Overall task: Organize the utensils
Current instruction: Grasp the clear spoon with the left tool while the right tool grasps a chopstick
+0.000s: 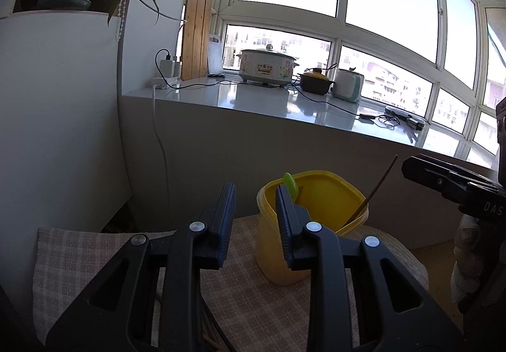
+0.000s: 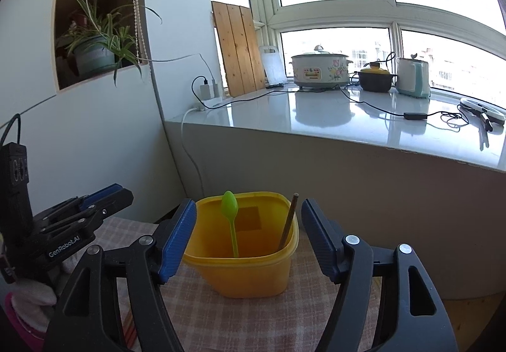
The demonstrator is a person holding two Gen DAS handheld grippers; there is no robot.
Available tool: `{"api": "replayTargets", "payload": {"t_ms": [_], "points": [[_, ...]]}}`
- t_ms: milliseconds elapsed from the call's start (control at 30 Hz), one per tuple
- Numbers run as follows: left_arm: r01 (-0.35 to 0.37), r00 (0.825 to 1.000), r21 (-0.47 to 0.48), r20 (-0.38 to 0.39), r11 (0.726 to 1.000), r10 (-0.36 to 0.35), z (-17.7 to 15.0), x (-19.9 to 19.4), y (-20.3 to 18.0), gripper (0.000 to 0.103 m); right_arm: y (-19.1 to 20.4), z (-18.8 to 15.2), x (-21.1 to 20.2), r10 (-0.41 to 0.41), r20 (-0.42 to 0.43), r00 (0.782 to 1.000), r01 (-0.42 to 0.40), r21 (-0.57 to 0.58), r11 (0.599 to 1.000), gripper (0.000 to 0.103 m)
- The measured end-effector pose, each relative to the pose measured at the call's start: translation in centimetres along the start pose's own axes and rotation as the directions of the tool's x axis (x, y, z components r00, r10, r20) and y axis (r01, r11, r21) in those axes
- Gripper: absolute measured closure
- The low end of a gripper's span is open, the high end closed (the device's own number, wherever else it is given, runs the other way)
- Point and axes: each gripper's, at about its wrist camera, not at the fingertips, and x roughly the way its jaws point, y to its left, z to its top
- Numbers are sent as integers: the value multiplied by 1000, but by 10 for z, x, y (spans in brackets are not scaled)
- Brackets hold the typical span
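Observation:
A yellow plastic container [image 2: 246, 273] stands on a checked tablecloth [image 2: 253, 320]. Inside it a green plastic spoon [image 2: 230, 209] stands bowl up, and a brown chopstick [image 2: 289, 219] leans in the right corner. My right gripper [image 2: 248, 204] is open just in front of the container, one finger on each side, holding nothing. In the left wrist view the container [image 1: 319, 244] is ahead and to the right, with the spoon [image 1: 289, 181] and chopstick [image 1: 378, 190] inside. My left gripper [image 1: 254, 190] is open with a narrow, empty gap, left of the container's rim.
Behind the table runs a glossy white window ledge [image 2: 332, 117] with a rice cooker [image 2: 319, 70], a dark pot [image 2: 376, 79], a kettle [image 2: 412, 78] and cables. A wooden board [image 2: 238, 48] leans by the window. A potted plant [image 2: 95, 51] sits in a wall niche at left.

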Motion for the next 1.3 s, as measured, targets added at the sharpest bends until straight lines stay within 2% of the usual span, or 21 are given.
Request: {"api": "replayTargets", "payload": {"t_ms": [67, 133, 267, 467, 567, 733, 833, 933, 1033, 1200, 1300], "points": [[-19, 1000, 2, -24, 1000, 19, -9, -4, 8, 76, 5, -1, -8, 16, 13, 1000, -16, -6, 1000, 35], [-38, 998, 6, -53, 999, 38, -20, -10, 16, 71, 11, -4, -14, 31, 20, 999, -31, -17, 999, 35], [-89, 990, 21, -107, 996, 90, -42, -19, 32, 71, 24, -14, -22, 73, 13, 997, -73, -48, 996, 35], [-160, 968, -35, -203, 986, 150, -74, -26, 71, 71, 44, -37, -12, 144, -63, 988, -149, -78, 986, 35], [-171, 958, -80, -245, 982, 147, -88, -29, 88, 71, 53, -50, 0, 175, -118, 977, -186, -87, 979, 35], [-180, 935, -76, -321, 981, 147, -108, -22, 98, 71, 74, -71, 24, 239, -227, 944, -270, -120, 955, 35], [-155, 919, -70, -376, 985, 118, -121, -14, 97, 71, 87, -82, 39, 262, -292, 920, -312, -142, 939, 43], [-140, 896, -40, -429, 989, 110, -132, -6, 93, 71, 99, -92, 55, 279, -361, 890, -350, -149, 925, 56], [-139, 877, -8, -466, 990, 119, -140, -1, 91, 71, 109, -99, 73, 278, -419, 864, -373, -162, 914, 62], [-126, 837, 40, -533, 991, 128, -151, 12, 89, 71, 124, -106, 93, 277, -485, 829, -404, -179, 897, 66], [-114, 808, 64, -575, 991, 130, -155, 22, 90, 80, 133, -108, 104, 276, -517, 810, -420, -183, 889, 69]]}}
